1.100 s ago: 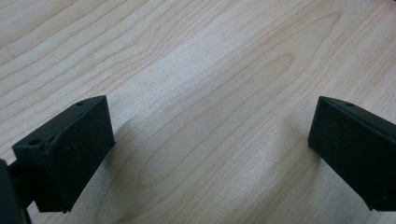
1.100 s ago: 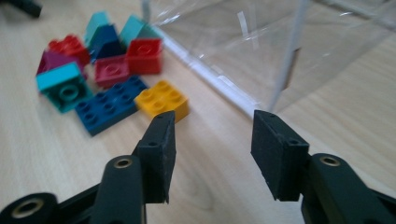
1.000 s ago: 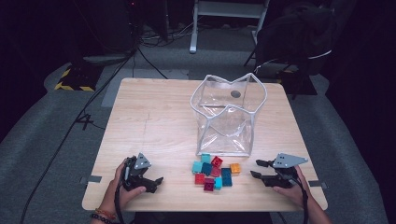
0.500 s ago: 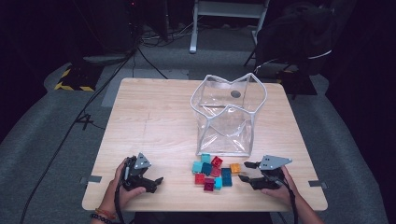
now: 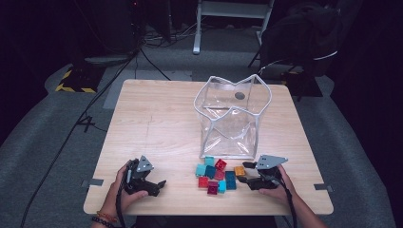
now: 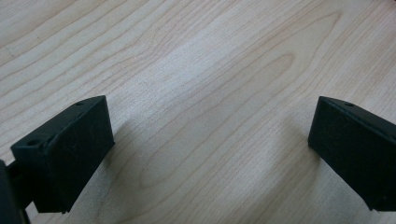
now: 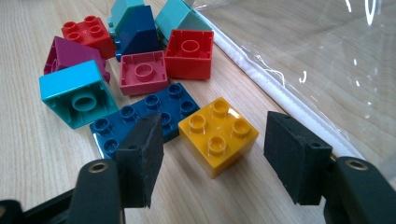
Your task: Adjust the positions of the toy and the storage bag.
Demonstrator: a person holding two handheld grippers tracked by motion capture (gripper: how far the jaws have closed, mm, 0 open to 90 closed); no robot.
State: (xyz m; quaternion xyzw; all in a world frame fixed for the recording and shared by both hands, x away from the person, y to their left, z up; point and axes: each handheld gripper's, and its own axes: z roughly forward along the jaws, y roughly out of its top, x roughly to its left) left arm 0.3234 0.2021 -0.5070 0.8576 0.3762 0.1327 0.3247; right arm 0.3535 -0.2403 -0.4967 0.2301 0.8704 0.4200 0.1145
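Note:
A pile of several toy bricks (image 5: 215, 174) lies on the wooden table (image 5: 157, 118) in front of a clear bag. A yellow brick (image 7: 218, 134) sits at the pile's right edge (image 5: 239, 170), studs up. My right gripper (image 5: 248, 175) lies low on the table and points left at it. Its jaws have just been opening; in the right gripper view the gripper (image 7: 215, 142) is open, with the yellow brick between the pads and not touched. A flat blue brick (image 7: 140, 119) lies beside the left pad. My left gripper (image 5: 158, 187) rests at the front left, open (image 6: 210, 135) over bare wood.
A clear plastic bag with a white rim (image 5: 233, 118) stands upright just behind the bricks; its wall (image 7: 303, 60) runs close along the yellow brick's right side. Teal (image 7: 77, 93), red (image 7: 189, 53) and pink (image 7: 142, 72) bricks lie farther in. The table's front edge (image 5: 209, 211) is near both hands.
My right gripper has slid left across the table from the front right corner up to the yellow brick. The left gripper has stayed where it was.

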